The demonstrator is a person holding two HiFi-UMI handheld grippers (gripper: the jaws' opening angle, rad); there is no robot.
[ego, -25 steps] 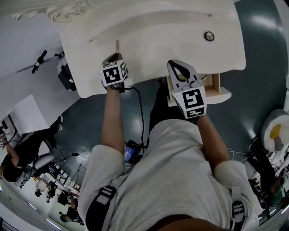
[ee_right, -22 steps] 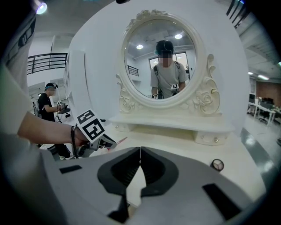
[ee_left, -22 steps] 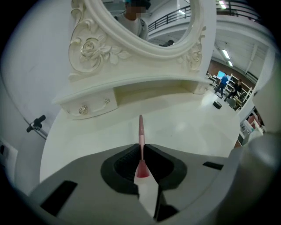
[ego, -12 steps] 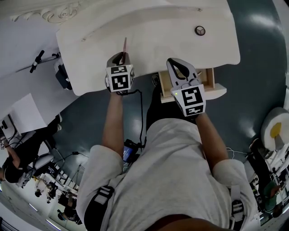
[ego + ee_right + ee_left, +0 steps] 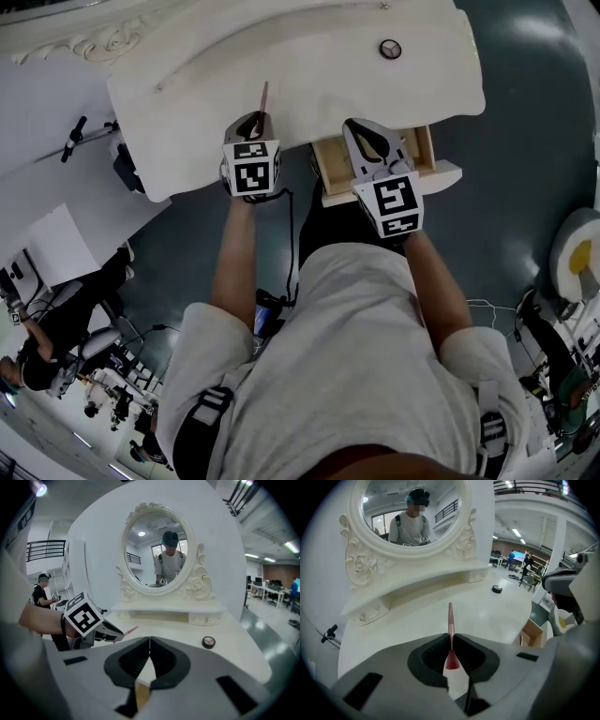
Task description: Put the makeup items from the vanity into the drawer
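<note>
The left tool (image 5: 255,120) is clenched on a slim pink makeup stick (image 5: 450,618), gripping its near end. Its long axis runs straight out ahead of the jaws, tip pointing over the worktop (image 5: 309,66) toward the mirror (image 5: 412,513) (whether it's a liner or a brush I can't make out). To that tool's right, the right tool (image 5: 149,641) has its jaws pressed together on nothing, poised over the open drawer (image 5: 445,173), hiding much of its inside. A round compact (image 5: 208,642) lies ahead and right of it.
</note>
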